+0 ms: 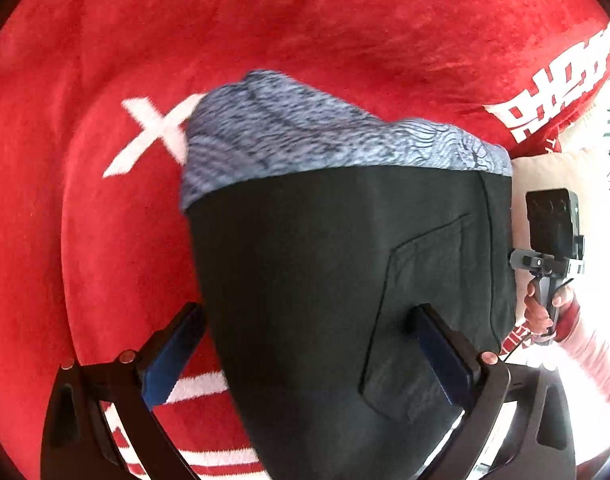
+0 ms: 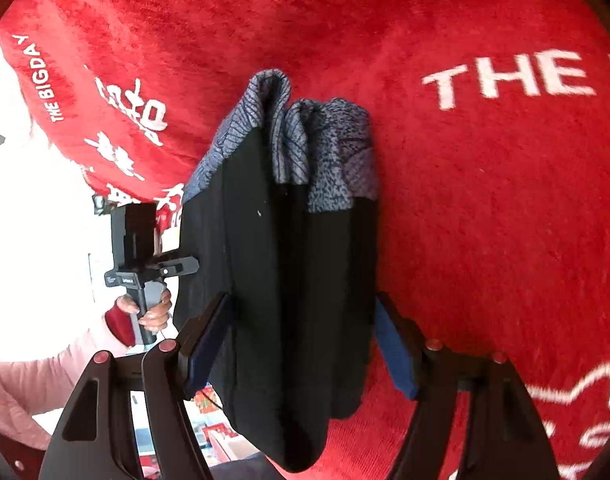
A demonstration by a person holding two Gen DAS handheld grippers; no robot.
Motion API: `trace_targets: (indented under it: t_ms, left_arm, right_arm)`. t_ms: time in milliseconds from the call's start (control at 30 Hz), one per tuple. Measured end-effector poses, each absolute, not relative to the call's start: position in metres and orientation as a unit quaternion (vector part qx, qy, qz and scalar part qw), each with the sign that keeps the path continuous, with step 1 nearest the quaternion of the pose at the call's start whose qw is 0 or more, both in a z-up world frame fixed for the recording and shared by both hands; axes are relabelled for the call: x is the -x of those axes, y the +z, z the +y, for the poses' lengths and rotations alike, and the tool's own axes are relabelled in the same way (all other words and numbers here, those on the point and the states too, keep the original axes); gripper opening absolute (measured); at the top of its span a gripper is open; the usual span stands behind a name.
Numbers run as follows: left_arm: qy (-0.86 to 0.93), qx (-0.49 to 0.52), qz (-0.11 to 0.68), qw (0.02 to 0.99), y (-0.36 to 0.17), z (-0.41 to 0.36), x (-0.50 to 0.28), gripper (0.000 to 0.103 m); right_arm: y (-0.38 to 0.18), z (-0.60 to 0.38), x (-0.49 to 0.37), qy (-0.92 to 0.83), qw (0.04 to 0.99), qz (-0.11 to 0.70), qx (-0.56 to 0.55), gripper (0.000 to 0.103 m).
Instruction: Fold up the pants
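pants (image 1: 305,264) black, grey patterned band, bunched on red blanket (image 1: 345,32) | soft, limp (judged); take edges, not middle | left gripper (image 1: 305,352) fingers wide, astride cloth; right gripper (image 2: 301,344) fingers wide round folds, grip unclear

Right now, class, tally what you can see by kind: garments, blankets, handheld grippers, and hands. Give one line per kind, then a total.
Garments: 1, the black pants with grey-blue lining
Blankets: 1, the red blanket
Handheld grippers: 2, left gripper, right gripper
Hands: 2, left hand, right hand
Total: 6
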State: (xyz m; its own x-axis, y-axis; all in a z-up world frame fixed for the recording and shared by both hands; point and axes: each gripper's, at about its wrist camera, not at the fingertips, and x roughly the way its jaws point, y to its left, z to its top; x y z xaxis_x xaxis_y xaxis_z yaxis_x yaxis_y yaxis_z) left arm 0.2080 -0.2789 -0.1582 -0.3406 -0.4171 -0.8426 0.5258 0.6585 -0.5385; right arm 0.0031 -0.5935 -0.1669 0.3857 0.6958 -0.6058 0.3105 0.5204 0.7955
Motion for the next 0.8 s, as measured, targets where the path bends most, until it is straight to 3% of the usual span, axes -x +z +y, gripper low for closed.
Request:
trace_targets:
  t_ms: [133, 200, 300, 433, 800]
  left_arm:
    - [-0.406, -0.045, 0.698, 0.588, -0.157, -0.288, -0.203, 0.102]
    - [-0.412, -0.03, 0.687, 0.598, -0.15, -0.29, -0.199, 0.084]
    - [-0.408, -0.041, 0.672, 0.617, -0.14, -0.297, -0.191, 0.076]
    - [-0.407, -0.045, 0.66, 0.63, -0.122, -0.299, -0.187, 0.061]
    - [-0.42, -0.045, 0.654, 0.627, -0.082, -0.285, -0.158, 0.06]
  right_arm:
    - [-0.171, -0.591, -0.01, 0.144, 0.682, 0.538, -0.473, 0.075]
    - [-0.172, -0.59, -0.012, 0.131, 0.677, 0.542, -0.48, 0.07]
    - [-0.168, -0.586, -0.011, 0.116, 0.677, 0.539, -0.488, 0.053]
    - [-0.158, -0.585, -0.004, 0.109, 0.68, 0.52, -0.506, 0.046]
    - [-0.121, -0.571, 0.025, 0.121, 0.676, 0.507, -0.52, 0.044]
